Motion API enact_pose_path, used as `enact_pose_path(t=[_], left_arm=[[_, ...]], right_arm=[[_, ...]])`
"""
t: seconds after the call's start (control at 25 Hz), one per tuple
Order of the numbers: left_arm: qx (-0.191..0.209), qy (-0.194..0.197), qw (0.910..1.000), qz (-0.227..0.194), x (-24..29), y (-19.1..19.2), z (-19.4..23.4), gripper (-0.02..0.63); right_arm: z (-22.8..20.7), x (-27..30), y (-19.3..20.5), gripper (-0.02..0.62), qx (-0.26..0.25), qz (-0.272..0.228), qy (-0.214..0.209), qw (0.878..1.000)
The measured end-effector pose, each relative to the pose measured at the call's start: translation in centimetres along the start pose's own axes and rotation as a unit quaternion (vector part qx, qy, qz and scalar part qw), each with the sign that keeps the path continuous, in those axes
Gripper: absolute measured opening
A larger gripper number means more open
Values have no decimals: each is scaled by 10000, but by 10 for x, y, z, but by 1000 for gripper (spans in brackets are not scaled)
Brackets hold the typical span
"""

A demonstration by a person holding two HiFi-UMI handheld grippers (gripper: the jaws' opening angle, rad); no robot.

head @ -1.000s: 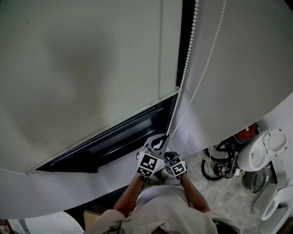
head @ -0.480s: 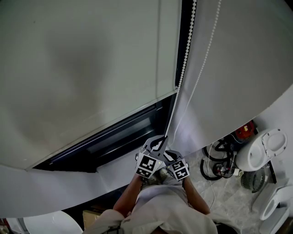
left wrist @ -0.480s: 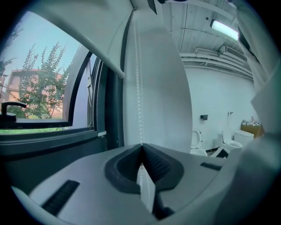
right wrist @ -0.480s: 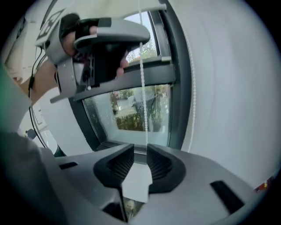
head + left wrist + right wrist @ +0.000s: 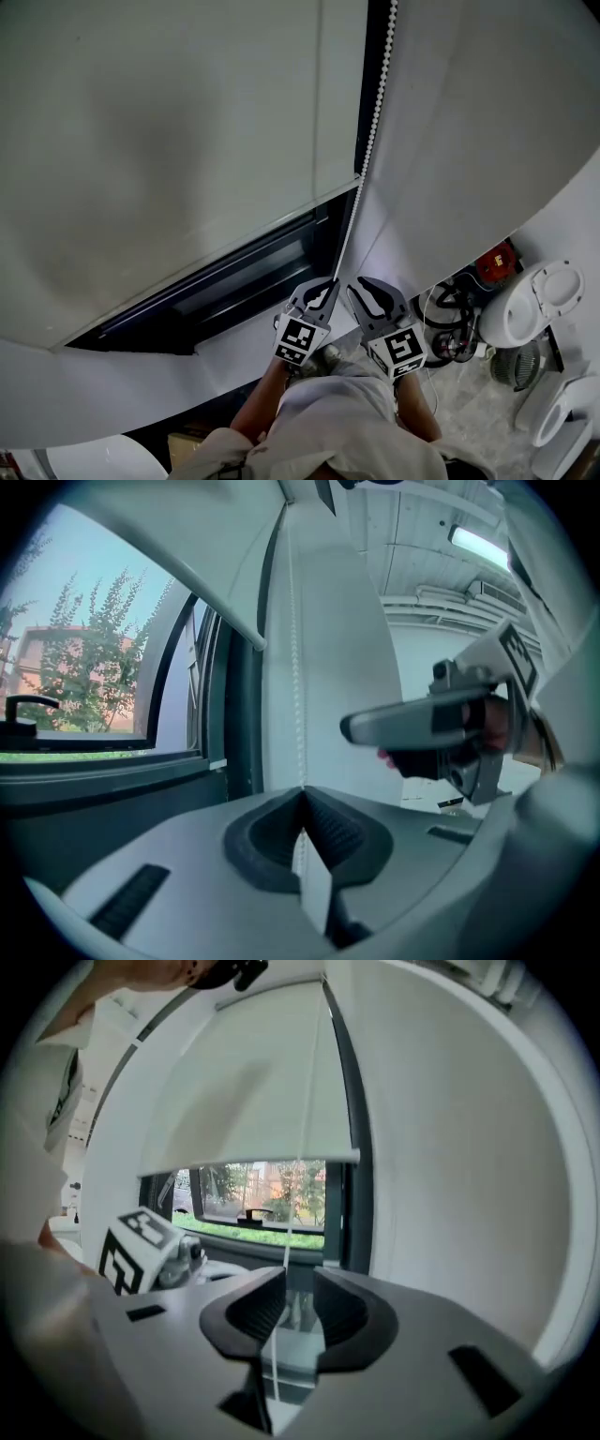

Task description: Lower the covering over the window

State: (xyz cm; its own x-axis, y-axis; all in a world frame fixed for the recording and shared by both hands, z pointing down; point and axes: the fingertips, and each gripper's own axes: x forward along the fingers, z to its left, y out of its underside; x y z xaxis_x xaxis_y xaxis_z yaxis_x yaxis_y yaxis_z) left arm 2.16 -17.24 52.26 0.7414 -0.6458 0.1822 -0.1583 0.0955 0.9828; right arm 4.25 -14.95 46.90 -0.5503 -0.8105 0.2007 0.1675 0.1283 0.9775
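The blind [image 5: 169, 141] was seen filling the upper left of the head view, with a dark strip of window [image 5: 244, 281] left below it. At lower centre the cord [image 5: 371, 150] was clenched by the left gripper [image 5: 330, 281]. Just beside it, the right gripper [image 5: 361, 283] was released, the cord passing between its parted jaws.

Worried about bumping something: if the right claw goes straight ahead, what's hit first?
Probably the bead cord, hanging between the open jaws of the right claw; beyond it, the dark window frame, depth unclear.
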Motion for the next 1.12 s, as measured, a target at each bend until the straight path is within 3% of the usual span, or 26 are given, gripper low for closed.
enact_pose_path(t=[0.24, 0.4, 0.76, 0.84, 1.12], left_arm=[[0, 5, 10000, -33, -2, 0, -2, 14], [-3, 1, 10000, -50, -4, 0, -4, 14], [23, -5, 10000, -96, -4, 0, -6, 14], [18, -18, 9999, -126, -3, 0, -6, 14], [-7, -86, 10000, -39, 0, 11, -4, 14]], right_arm=[[-5, -8, -94, 91, -447, -907, -111, 9948], [-3, -6, -135, 91, -666, -1268, -235, 9894], [1, 7, -172, 67, -815, -1626, -195, 9831], [0, 8, -173, 15, -782, -1704, -54, 9823], [0, 15, -160, 6, -608, -1780, 217, 9819]])
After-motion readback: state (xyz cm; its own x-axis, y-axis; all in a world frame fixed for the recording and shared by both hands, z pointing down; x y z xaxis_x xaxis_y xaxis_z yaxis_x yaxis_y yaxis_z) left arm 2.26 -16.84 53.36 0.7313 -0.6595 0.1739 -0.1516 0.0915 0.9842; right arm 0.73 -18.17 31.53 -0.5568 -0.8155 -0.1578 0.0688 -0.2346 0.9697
